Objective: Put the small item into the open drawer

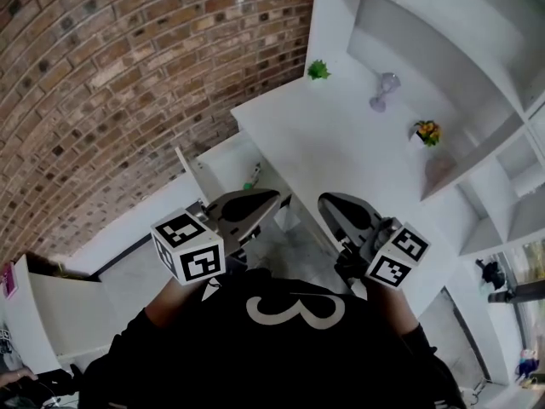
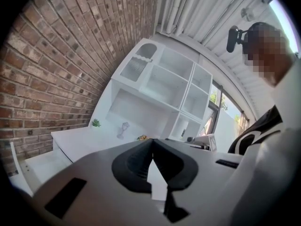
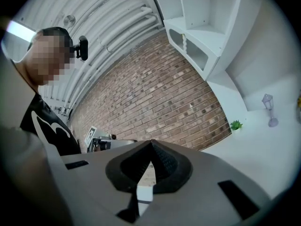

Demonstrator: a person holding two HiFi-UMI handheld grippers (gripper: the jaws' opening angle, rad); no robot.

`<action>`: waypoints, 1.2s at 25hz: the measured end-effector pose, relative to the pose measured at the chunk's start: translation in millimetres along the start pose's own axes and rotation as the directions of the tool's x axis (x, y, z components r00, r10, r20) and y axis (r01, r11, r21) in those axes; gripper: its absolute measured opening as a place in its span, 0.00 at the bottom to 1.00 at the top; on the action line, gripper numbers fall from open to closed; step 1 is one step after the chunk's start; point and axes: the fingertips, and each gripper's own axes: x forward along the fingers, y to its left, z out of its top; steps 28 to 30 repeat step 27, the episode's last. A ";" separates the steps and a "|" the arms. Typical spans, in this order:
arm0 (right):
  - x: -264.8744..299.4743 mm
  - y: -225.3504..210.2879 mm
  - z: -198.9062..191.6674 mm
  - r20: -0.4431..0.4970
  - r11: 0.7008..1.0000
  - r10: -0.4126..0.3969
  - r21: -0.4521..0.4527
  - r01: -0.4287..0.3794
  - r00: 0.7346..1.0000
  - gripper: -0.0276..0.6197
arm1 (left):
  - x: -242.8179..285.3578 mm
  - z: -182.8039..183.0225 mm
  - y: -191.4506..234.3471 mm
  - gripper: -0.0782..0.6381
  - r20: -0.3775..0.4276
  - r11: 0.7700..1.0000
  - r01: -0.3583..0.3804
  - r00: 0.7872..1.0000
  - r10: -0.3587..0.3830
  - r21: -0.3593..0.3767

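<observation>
Head view: the left gripper [image 1: 272, 198] and right gripper [image 1: 329, 199] are held close in front of the person's black shirt [image 1: 289, 348], over the near edge of the white desk [image 1: 324, 135]. Only this view shows the open drawer [image 1: 226, 156] at the desk's left side. A small green-and-white item [image 1: 253, 178] appears to lie in it, against the side next to the desk. It is too small to tell its long axis or which way it points. A plant [image 1: 318, 70] stands at the far left corner, a glass [image 1: 383, 92] and flowers [image 1: 427, 132] along the back edge under the shelf [image 1: 443, 49].

Left gripper view: the left gripper [image 2: 153, 143] has its jaws pressed together with nothing between them. Past them are the plant [image 2: 96, 123], glass [image 2: 123, 128], flowers [image 2: 143, 137] and shelf [image 2: 164, 84]. The gripper's body cuts off the desk's near part, and the item is out of sight.

Right gripper view: the right gripper [image 3: 151, 143] is likewise closed and empty. It faces the brick wall [image 3: 155, 98], with the plant [image 3: 236, 125] and glass [image 3: 269, 108] at the right; drawer and item do not show.
</observation>
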 end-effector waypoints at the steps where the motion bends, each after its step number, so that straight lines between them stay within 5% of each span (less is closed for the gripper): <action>1: -1.7 1.2 2.4 0.009 1.000 -0.002 -0.005 0.002 1.000 0.06 | 0.2 0.0 -2.0 0.11 0.003 1.000 0.002 1.000 -0.002 0.002; 30: 5.6 -19.8 -13.2 -0.030 0.999 0.011 -0.041 -0.012 0.999 0.06 | 9.7 -5.9 14.8 0.11 0.025 0.999 -0.012 1.000 0.011 0.032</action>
